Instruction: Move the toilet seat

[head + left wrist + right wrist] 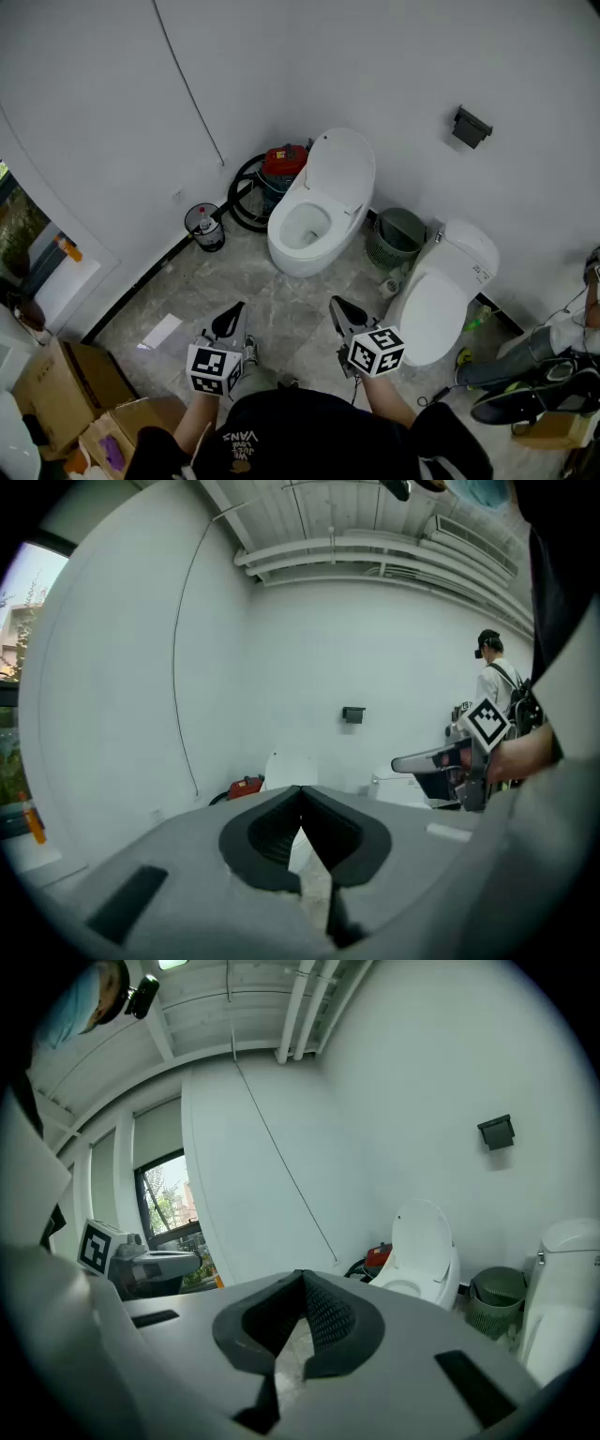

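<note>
A white toilet (305, 230) stands against the far wall with its bowl open and its lid (342, 169) raised. I cannot tell whether the seat ring is up with the lid. My left gripper (230, 321) and right gripper (345, 311) hover side by side over the floor, well short of the toilet, both shut and empty. In the left gripper view the shut jaws (300, 789) point at the lid (291, 766). In the right gripper view the shut jaws (302, 1276) sit left of the toilet (422, 1251).
A second white toilet (441, 295), lid closed, stands to the right, with a green basket (401, 234) between the two. A red machine with a black hose (284, 161) and a small bin (204, 225) sit left of the toilet. Cardboard boxes (66, 394) lie at the lower left. A person (492, 682) stands far right.
</note>
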A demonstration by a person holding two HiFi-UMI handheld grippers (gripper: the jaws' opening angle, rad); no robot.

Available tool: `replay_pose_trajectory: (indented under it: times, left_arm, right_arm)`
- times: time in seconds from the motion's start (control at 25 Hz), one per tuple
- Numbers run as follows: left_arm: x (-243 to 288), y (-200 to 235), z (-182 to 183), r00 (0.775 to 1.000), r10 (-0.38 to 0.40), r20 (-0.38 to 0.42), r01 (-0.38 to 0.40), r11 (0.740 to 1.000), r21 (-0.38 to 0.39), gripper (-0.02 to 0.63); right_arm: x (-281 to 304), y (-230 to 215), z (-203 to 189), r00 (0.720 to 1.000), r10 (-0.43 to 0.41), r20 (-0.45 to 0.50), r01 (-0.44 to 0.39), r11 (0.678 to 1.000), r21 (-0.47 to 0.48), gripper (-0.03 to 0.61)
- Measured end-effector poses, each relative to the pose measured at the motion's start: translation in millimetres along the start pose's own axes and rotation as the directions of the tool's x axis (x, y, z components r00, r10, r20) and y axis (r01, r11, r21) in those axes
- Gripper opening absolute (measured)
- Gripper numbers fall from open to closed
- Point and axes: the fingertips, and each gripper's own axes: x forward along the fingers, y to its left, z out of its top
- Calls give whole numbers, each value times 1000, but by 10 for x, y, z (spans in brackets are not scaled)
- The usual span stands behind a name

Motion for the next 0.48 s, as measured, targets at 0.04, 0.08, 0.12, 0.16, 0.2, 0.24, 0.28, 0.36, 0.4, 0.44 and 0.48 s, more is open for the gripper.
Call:
replay_pose_trajectory:
  times: [0.04,0.08,0.12,0.16,0.2,0.24,0.28,0.36,0.4,0.44,0.48]
  left_arm:
    - [20,56,2,1000,8,5,-8,1000,-2,8]
    - [40,112,5,1000,16,9,-16,1000,-6,8]
    - [61,166,7,1000,20,13,-20,1000,-11,8]
    - [84,213,6,1000,19,15,-19,1000,-18,8]
    - [112,252,3,1000,13,17,-12,1000,-24,8]
    - [144,285,1,1000,3,20,-2,1000,-29,32]
    - [179,315,2,1000,-7,24,8,999,-33,103]
    - [247,377,10,999,-26,36,27,999,-39,202]
    - [280,410,14,999,-35,40,37,998,-42,211]
    - [315,446,17,998,-44,43,46,998,-45,225]
    - [353,490,18,998,-50,42,52,998,-47,243]
  right_arm:
    - [42,11,12,1000,3,6,-3,1000,5,-2]
    - [83,21,25,1000,7,14,-8,1000,13,-2]
    - [125,30,40,1000,13,25,-13,1000,24,-2]
    - [165,37,56,999,18,38,-20,999,38,0]
    - [205,38,69,999,20,48,-22,998,50,0]
    - [244,29,76,999,16,51,-19,998,59,0]
    - [284,13,80,999,8,49,-11,998,64,0]
    - [370,-27,86,999,-10,42,7,997,73,5]
    - [418,-46,91,999,-17,38,13,996,83,64]
    - [471,-67,98,999,-24,32,20,995,95,121]
    - [529,-91,108,999,-32,25,30,994,104,153]
